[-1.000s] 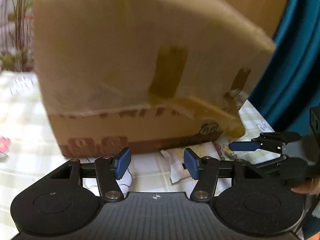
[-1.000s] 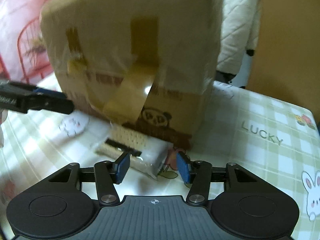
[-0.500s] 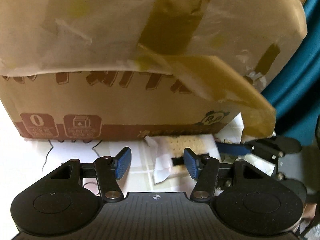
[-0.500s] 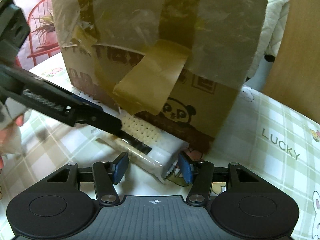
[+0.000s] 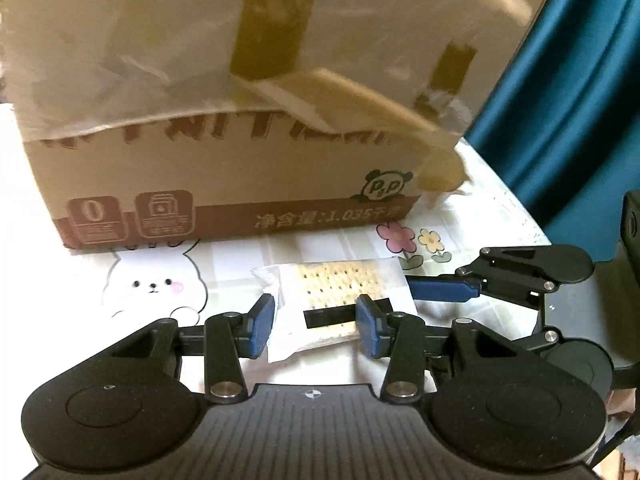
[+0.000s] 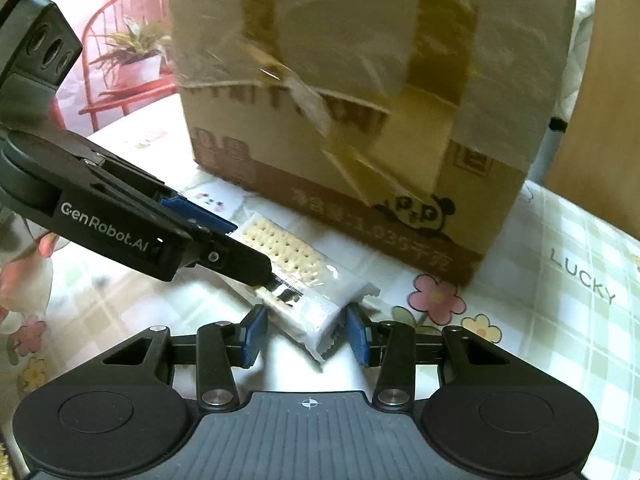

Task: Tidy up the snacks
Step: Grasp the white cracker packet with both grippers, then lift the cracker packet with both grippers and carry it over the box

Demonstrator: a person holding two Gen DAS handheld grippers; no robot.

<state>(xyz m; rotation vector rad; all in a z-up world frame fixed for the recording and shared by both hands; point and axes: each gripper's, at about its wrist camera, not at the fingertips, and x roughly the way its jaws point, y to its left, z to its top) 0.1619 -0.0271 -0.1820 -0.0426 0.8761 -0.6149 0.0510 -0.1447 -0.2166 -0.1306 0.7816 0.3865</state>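
A clear-wrapped cracker packet (image 5: 332, 300) lies on the tablecloth just in front of a taped cardboard box (image 5: 248, 128). My left gripper (image 5: 316, 330) is open, its blue pads on either side of the packet's near end. My right gripper (image 6: 306, 332) is open too and straddles the packet's other end (image 6: 308, 300). In the right wrist view the left gripper's fingers (image 6: 224, 256) lie over the packet. In the left wrist view a right gripper finger (image 5: 440, 290) reaches the packet's right edge. The box (image 6: 360, 92) fills the background there.
The table carries a checked cloth with a rabbit print (image 5: 156, 284) and flowers (image 6: 436, 296). A teal curtain (image 5: 568, 100) hangs at the right. A red chair with a potted plant (image 6: 128, 60) stands behind the table. The table edge runs near the curtain.
Both grippers have drawn back from the box and the packet now lies fully clear of it, between both pairs of open fingers. The left gripper moved in over the packet.
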